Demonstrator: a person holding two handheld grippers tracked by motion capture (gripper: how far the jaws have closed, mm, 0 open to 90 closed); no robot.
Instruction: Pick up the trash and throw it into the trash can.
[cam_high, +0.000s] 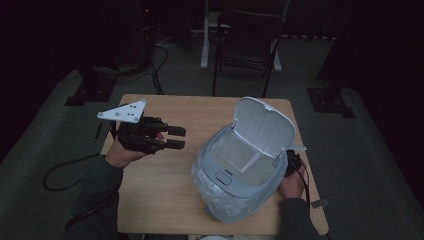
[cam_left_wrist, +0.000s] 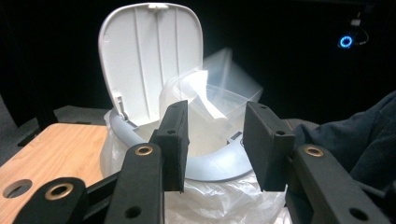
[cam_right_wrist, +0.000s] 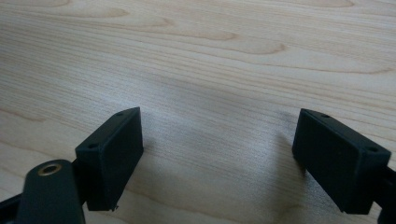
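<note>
High view, centre of frame: wooden table (cam_high: 165, 185), pale grain, rectangular.
Right of centre on table: grey bin (cam_high: 235, 175), lined with clear plastic bag (cam_high: 225, 202) spilling over rim and down front; white lid (cam_high: 262, 127) hinged upright at rear.
Left of centre, well apart from bin: left gripper (cam_high: 176, 138), raised above table in left hand (cam_high: 122, 152), pointing toward bin, jaws parted at medium width, nothing between. Left gripper view: bin, bag and lid straight ahead beyond parted pads (cam_left_wrist: 173, 140).
Lower right, just beside bin: right gripper (cam_high: 292, 162), low at table. Right gripper view: jaws spread wide over bare wood, nothing between.
</note>
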